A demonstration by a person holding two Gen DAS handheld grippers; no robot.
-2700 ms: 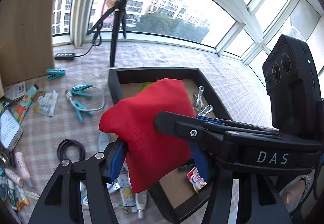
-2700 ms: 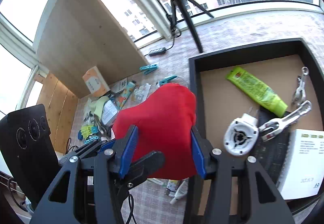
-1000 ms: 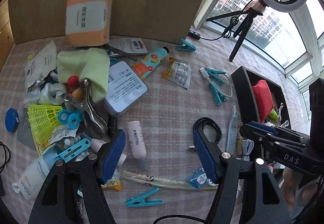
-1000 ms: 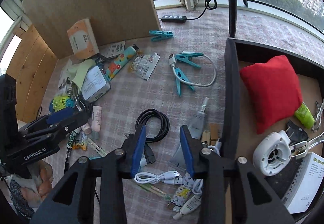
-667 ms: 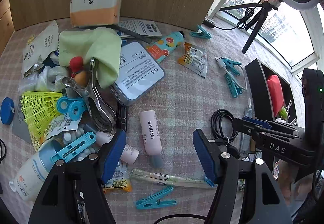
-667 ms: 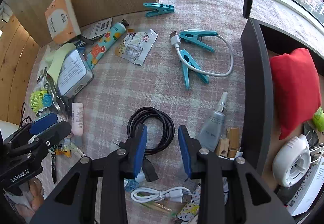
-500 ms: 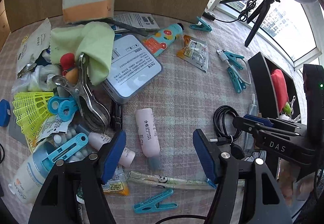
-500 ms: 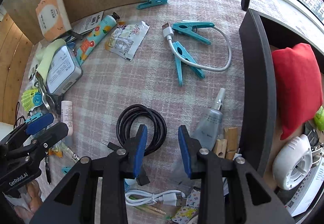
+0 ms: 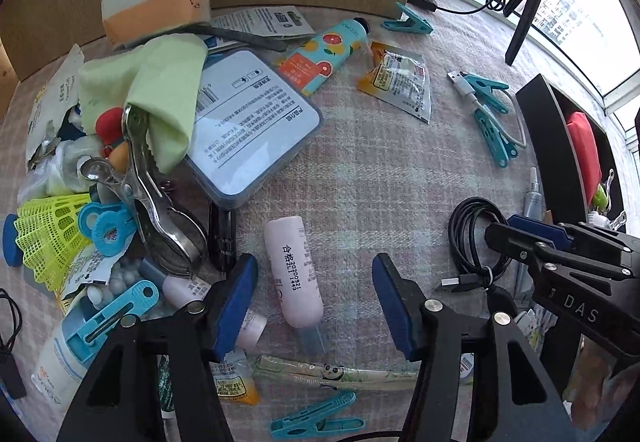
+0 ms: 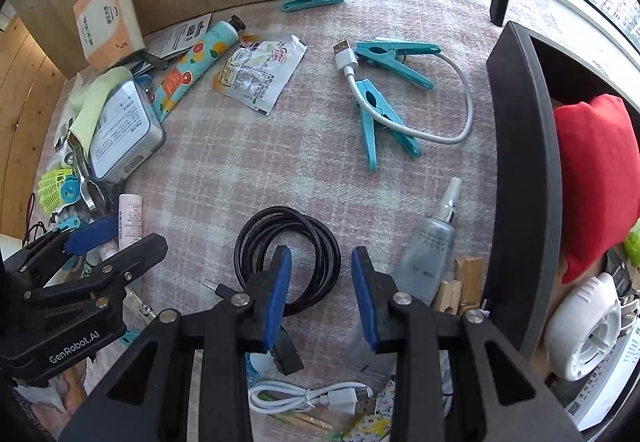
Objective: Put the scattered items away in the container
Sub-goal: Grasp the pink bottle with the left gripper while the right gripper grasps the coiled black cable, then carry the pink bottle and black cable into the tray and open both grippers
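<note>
Hovering, the left gripper gapes over a pink bottle; the right gripper gapes empty.

Home sunroom; plaid rug; apartment-block windows

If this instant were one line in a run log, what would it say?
left gripper: open over pink bottle | right gripper: open over black cable coil | red cushion: in black tray

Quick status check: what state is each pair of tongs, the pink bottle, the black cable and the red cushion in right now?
Left tongs: open, empty, straddling the pink bottle.
Right tongs: open, empty, over the black cable.
Pink bottle: lying flat on the cloth.
Black cable: coiled, on the cloth.
Red cushion: inside the box.
</note>
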